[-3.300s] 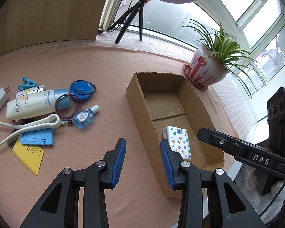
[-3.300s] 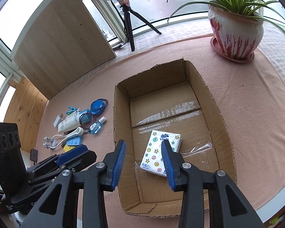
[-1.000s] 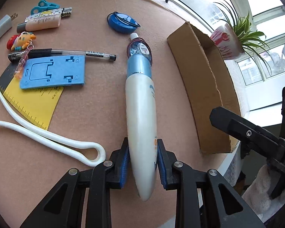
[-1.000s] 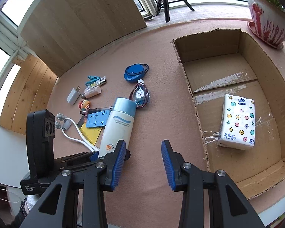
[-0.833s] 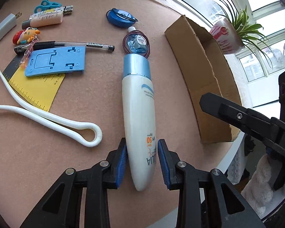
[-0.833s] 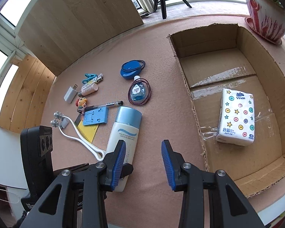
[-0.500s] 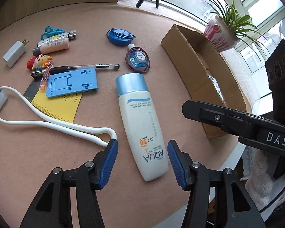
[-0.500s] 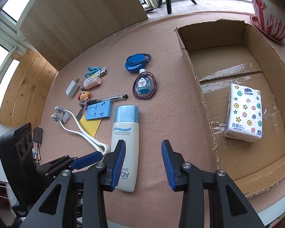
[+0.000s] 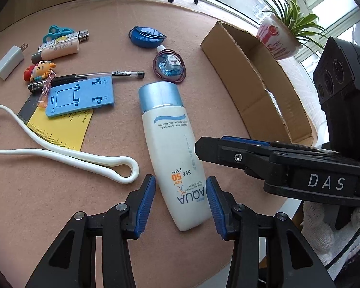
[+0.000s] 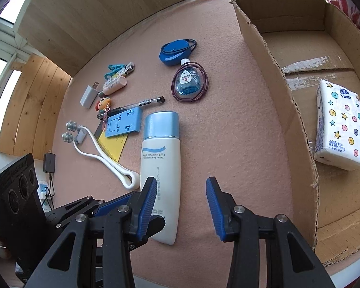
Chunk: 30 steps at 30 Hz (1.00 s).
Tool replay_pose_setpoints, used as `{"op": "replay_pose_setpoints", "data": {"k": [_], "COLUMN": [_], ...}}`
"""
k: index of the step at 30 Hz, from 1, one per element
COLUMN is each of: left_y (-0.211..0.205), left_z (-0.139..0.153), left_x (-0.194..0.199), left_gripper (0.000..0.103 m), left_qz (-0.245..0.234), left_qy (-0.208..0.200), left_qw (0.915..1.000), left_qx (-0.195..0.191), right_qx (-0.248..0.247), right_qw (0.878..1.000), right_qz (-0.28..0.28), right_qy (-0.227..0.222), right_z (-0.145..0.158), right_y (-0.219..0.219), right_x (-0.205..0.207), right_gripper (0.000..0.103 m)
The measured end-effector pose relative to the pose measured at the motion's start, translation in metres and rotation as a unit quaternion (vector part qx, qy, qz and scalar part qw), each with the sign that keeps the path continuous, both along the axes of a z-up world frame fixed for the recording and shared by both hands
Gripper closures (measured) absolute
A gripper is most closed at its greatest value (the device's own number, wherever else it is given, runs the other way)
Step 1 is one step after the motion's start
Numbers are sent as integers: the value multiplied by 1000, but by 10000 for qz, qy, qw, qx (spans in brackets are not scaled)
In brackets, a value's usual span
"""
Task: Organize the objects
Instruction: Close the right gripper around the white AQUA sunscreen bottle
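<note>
A white sunscreen bottle [image 9: 172, 144] with a blue cap lies flat on the pink felt, cap pointing away. Its bottom end sits between the blue pads of my left gripper [image 9: 180, 202], whose jaws are closing; a thin gap still shows at the left pad. My right gripper [image 10: 180, 204] hovers just right of the sunscreen bottle [image 10: 160, 158], its jaws opening a little over bare felt, its left finger above the bottle's edge. The cardboard box [image 10: 276, 96] stands to the right, with a tissue pack [image 10: 338, 129] lying inside.
Beyond the bottle lie a small blue bottle ringed by a hair band [image 9: 170, 66], a blue round case [image 9: 145, 37], a pen [image 9: 108, 75], a blue phone stand [image 9: 80, 97], a yellow ruler [image 9: 60, 129] and a white roller handle [image 9: 60, 156]. A potted plant [image 9: 278, 40] stands behind the box.
The left gripper let go of the bottle, which went from standing on its edge to lying flat; the jaws spread wide, then narrowed. The right gripper sank closer to the bottle.
</note>
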<state>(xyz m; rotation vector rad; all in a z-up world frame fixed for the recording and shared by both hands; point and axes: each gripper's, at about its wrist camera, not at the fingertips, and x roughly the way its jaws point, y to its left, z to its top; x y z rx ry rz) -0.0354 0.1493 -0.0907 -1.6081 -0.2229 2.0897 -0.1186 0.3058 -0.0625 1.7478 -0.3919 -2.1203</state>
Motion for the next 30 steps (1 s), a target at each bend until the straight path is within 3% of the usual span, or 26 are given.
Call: {"op": "replay_pose_setpoints", "data": {"k": [11,22,30], "left_y": [3,-1,7], "left_z": [-3,-4,20], "left_x": [-1,-1,0], "left_gripper": [56,56,56], "left_qz": [-27,183,308], "left_qy": [58,-30,222], "left_qw": [10000,9998,9992], "left_qx": [-70,113,128], "right_qx": [-80,-234,-233], "right_qw": [9994,9966,9965], "right_qz": [258,615,746], "right_qy": [-221,-487,-303], "right_z": [-9,-17,-2], "right_y": [-13,-28,-22], "right_x": [-10,-14,-16], "right_gripper": [64,64,64]}}
